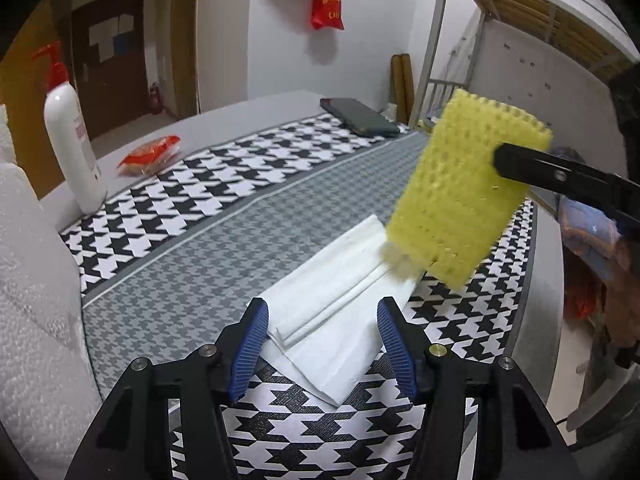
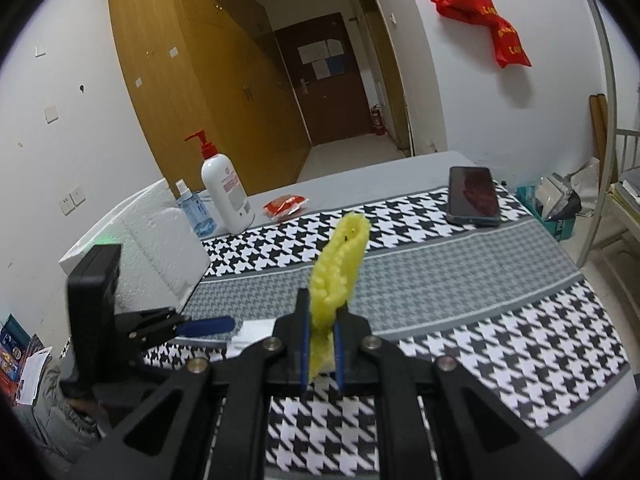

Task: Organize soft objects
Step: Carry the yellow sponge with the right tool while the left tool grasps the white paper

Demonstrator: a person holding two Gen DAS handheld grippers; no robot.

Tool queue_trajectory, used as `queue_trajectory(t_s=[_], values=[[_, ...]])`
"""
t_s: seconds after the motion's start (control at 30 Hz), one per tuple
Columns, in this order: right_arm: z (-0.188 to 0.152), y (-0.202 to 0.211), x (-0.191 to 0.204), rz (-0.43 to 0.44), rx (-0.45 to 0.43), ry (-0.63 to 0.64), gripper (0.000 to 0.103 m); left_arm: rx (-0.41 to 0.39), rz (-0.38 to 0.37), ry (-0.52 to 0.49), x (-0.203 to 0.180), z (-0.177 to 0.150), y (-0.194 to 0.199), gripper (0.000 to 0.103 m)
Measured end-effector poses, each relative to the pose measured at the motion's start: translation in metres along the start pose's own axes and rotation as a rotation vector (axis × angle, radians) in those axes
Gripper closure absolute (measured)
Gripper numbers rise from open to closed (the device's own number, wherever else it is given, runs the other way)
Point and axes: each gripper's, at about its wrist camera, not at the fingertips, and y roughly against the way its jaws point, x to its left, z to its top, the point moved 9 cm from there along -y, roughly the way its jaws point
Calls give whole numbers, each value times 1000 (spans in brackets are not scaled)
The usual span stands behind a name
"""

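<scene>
The setting is a dormitory-type bedroom. Evidence: a metal bunk bed frame (image 1: pixel 516 12) with a slatted upper deck stands right of and beyond the jaws. Built-in wooden wardrobes (image 2: pixel 192 92) line a short corridor ahead of the jaws, ending at a dark brown entrance door (image 2: pixel 328 84) with paper notices on it. A fire extinguisher (image 2: pixel 378 120) stands beside the door. Red bags (image 2: pixel 480 16) hang on the white wall. Personal items lie on the houndstooth-covered table (image 2: pixel 500 336) beyond the jaws: a lotion pump bottle (image 2: pixel 226 188), a spray bottle (image 2: pixel 194 208) and a smartphone (image 2: pixel 474 196).

One yellow sponge (image 1: pixel 460 192), one folded white cloth (image 1: pixel 340 320), two bottles (image 2: pixel 226 192), one phone (image 2: pixel 474 196), one red packet (image 2: pixel 285 205).
</scene>
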Motion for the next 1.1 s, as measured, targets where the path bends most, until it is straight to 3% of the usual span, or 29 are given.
queue_trajectory(t_s=[0.13, 0.33, 0.5, 0.63, 0.87, 0.93, 1.03, 1.1], values=[[-10, 7, -3, -4, 0, -20, 91, 14, -11, -3, -1, -1, -5, 44], [-24, 16, -4, 11, 8, -40, 91, 16, 40, -42, 4, -1, -8, 44], [-29, 20, -3, 20, 15, -34, 91, 51, 23, -40, 5, -3, -14, 44], [-30, 25, -5, 25, 11, -26, 91, 61, 16, -61, 1, -4, -17, 32], [-33, 38, -17, 9, 8, -34, 91, 68, 39, -82, -1, -6, -17, 32], [-36, 40, -22, 1, 11, -42, 91, 67, 45, -87, -1, -6, -16, 34], [-40, 41, -27, -9, 18, -52, 91, 60, 33, -112, -8, -8, -13, 47], [-41, 42, -30, -17, 20, -58, 91, 56, 24, -132, -14, -9, -11, 62]])
